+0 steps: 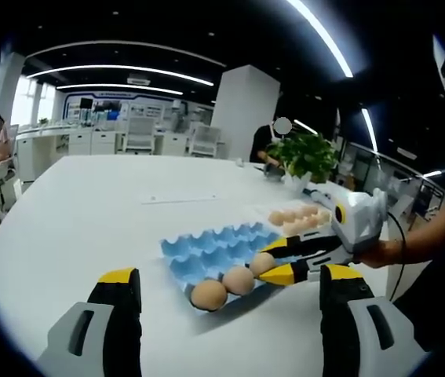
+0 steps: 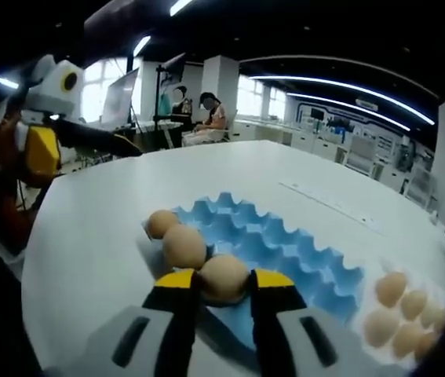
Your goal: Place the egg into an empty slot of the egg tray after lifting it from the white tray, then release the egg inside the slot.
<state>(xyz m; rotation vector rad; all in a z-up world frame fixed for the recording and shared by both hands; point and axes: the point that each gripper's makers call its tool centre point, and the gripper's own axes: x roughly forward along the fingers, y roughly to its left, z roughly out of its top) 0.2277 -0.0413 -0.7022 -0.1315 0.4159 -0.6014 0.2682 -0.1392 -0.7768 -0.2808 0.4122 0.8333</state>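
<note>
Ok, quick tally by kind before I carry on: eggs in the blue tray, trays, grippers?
Eggs in the blue egg tray: 3, counting the nearest egg, held between the right gripper's jaws
Trays: 2, with the white tray
Grippers: 2, left gripper and right gripper
Total: 7
The white tray's own eggs are too small to count.
</note>
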